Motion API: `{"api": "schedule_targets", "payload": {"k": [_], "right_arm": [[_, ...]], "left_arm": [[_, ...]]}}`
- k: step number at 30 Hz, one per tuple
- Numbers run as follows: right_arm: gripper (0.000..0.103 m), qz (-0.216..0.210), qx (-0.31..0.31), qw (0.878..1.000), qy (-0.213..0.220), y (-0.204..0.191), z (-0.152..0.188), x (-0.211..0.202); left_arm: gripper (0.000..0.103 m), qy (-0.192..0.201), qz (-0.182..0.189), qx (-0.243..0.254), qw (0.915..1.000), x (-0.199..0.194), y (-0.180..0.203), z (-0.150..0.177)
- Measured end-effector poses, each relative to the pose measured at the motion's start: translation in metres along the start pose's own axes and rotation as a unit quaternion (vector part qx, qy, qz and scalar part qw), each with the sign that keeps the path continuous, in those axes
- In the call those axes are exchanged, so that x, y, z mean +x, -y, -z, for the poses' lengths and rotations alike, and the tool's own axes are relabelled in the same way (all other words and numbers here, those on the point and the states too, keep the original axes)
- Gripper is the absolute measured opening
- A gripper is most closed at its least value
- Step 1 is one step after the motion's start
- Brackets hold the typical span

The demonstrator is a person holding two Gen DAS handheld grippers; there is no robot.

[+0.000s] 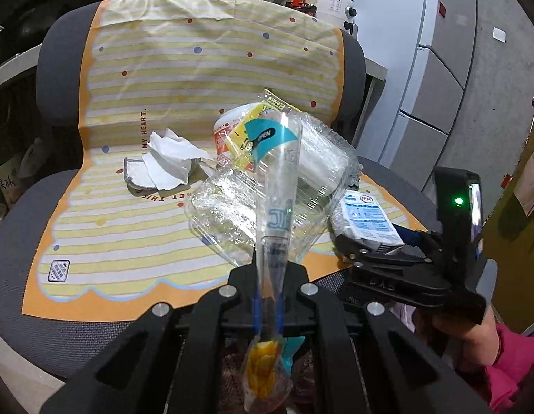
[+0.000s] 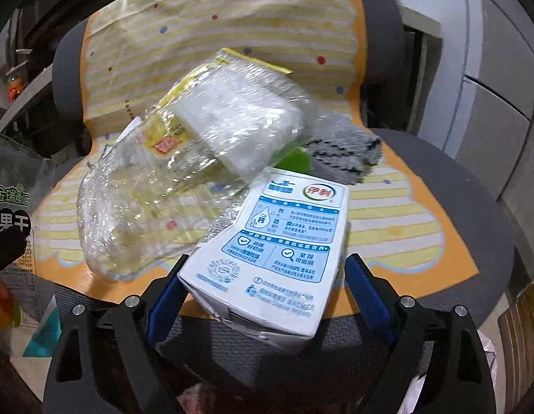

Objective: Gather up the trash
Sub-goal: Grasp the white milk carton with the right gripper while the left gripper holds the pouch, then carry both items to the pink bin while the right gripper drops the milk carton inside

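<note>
Left wrist view: grey office chair (image 1: 22, 227) fills most of the frame, seat and back covered by a yellow striped cloth (image 1: 129, 207) with orange border and coloured dots. Trash sits in a heap on the cloth, right of centre: crinkled clear plastic tray (image 1: 225, 207), a white cup (image 1: 229, 127) with red print behind it, crumpled white tissue (image 1: 170, 158) to the left, apart from the heap. Left gripper (image 1: 268, 296) is clamped on a clear snack bag (image 1: 277, 186) with a teal "OPEN" tab; bag runs between the blue pads and sticks up over the heap. Right gripper (image 1: 356, 252) shows at the right edge, held by a hand (image 1: 470, 327) in a pink sleeve. Right wrist view: right gripper (image 2: 263, 286) jaws are wide, blue pads either side of a white and blue milk carton (image 2: 277, 241) lying on the seat's front edge; can't tell if pads touch it. Carton's far end lies against the tray (image 2: 136, 214). Grey knit rag (image 2: 339, 148) behind the carton.
</note>
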State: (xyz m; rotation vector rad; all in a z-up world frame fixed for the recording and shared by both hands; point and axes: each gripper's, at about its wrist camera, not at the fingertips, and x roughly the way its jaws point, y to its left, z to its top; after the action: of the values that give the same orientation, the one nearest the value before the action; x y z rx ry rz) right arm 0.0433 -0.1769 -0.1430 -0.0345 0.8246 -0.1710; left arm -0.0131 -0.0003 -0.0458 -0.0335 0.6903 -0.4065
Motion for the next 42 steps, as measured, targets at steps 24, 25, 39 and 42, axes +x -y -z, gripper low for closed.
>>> {"api": "schedule_targets", "payload": {"k": [24, 25, 39, 42], "right_arm": [[0.078, 0.043, 0.014, 0.994, 0.1, 0.092, 0.03, -0.127], [0.078, 0.049, 0.018, 0.993, 0.102, 0.097, 0.033, -0.134], [0.079, 0.152, 0.09, 0.981, 0.079, 0.186, 0.088, -0.178], [0.08, 0.173, 0.112, 0.977, 0.061, 0.206, 0.106, -0.174]], "left_arm": [[0.004, 0.011, 0.101, 0.055, 0.9933, 0.032, 0.103, -0.014], [0.004, 0.011, 0.109, 0.06, 0.9921, 0.034, 0.113, -0.014], [0.005, -0.001, 0.193, 0.15, 0.9696, 0.063, 0.245, 0.009], [0.005, -0.013, 0.206, 0.166, 0.9644, 0.073, 0.266, 0.018]]}}
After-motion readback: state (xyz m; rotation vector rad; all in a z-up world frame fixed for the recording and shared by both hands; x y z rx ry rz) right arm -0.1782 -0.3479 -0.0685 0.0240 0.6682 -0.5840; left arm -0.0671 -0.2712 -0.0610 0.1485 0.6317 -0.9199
